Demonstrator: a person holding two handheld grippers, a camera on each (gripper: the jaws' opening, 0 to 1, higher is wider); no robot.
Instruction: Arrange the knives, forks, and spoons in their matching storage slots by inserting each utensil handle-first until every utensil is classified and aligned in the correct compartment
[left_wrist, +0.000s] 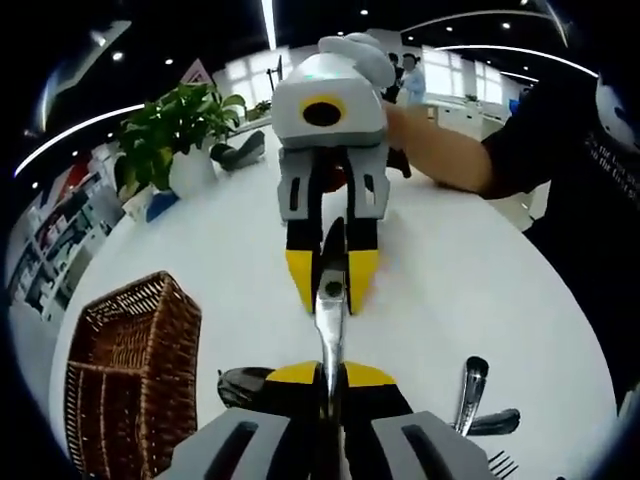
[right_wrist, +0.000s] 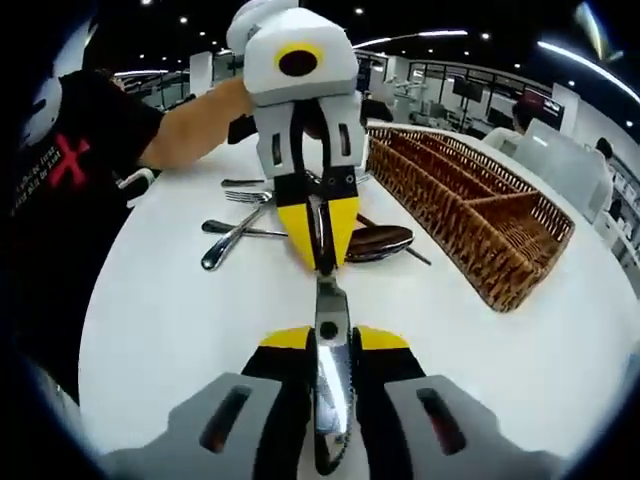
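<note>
A silver utensil (left_wrist: 330, 335) with a hole near its handle end hangs level above the white table, held from both ends. In the left gripper view my left gripper (left_wrist: 330, 375) is shut on one end, and the right gripper (left_wrist: 332, 272) faces it, shut on the other end. In the right gripper view my right gripper (right_wrist: 330, 345) clamps the shiny handle (right_wrist: 331, 385), and the left gripper (right_wrist: 320, 240) grips the far end. I cannot tell whether it is a knife, fork or spoon. The wicker compartment basket (right_wrist: 480, 215) lies to one side, its slots bare where visible.
Loose cutlery lies on the white table (right_wrist: 180, 320): a fork (right_wrist: 246, 196), a spoon (right_wrist: 222, 248) and a dark spoon (right_wrist: 378, 240) behind the left gripper. The basket (left_wrist: 130, 370), a spoon (left_wrist: 470, 385) and a potted plant (left_wrist: 170, 135) are around too. A person's arm (left_wrist: 450, 160) reaches in.
</note>
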